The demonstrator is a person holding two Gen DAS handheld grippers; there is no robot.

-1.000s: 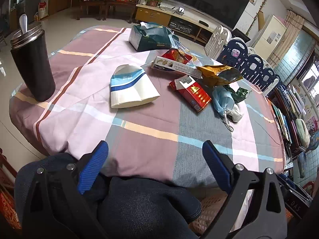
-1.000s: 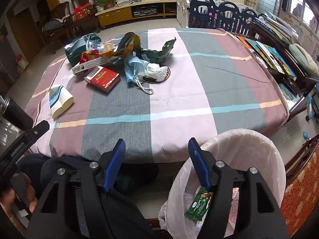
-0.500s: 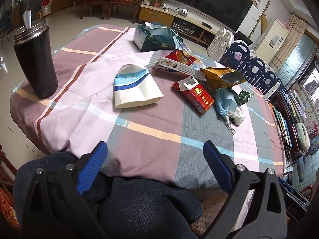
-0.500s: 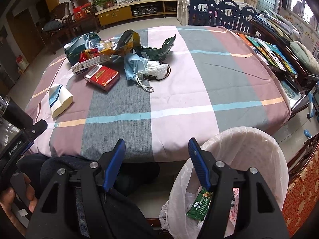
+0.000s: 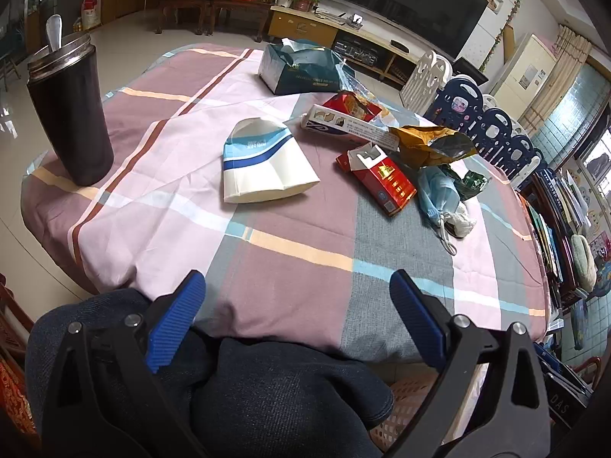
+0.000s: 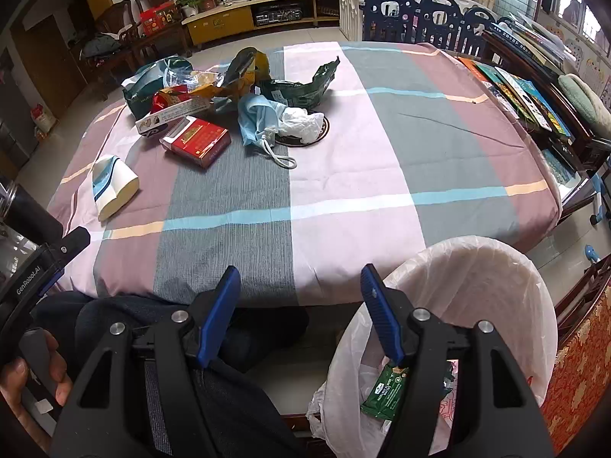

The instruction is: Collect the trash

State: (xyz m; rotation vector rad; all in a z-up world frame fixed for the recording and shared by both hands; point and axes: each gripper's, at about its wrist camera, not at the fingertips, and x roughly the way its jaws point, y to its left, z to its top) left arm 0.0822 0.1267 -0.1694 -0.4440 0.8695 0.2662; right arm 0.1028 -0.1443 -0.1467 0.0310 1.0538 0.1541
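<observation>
Left gripper (image 5: 296, 307): jaws wide, empty, near table edge.
Right gripper (image 6: 299, 301): jaws apart, empty.
Trash: crushed paper cup (image 5: 263, 166), red box (image 5: 382, 179), blue mask (image 6: 259, 120) mid-table.
Right view only: lined bin (image 6: 477, 267) near right, green wrapper (image 6: 383, 391) inside.
Left view only: black tumbler (image 5: 70, 114) far left.

the plaid cotton-looking tablecloth (image 6: 343, 175) is matt woven cloth, softly creased. on it the flattened white-and-blue paper cup (image 5: 263, 168) looks smooth, waxy card; right of that cup the red cigarette packet (image 5: 382, 179) is glossy printed card and the gold snack bag (image 5: 431, 145) is shiny crinkled foil. the pale blue face mask (image 6: 256, 118) is soft matt fabric. left of the cup, the black tumbler (image 5: 72, 114) has a brushed metal rim. the white bin liner (image 6: 477, 297) is thin translucent plastic. both grippers' blue pads (image 6: 223, 313) are ribbed matt plastic.
</observation>
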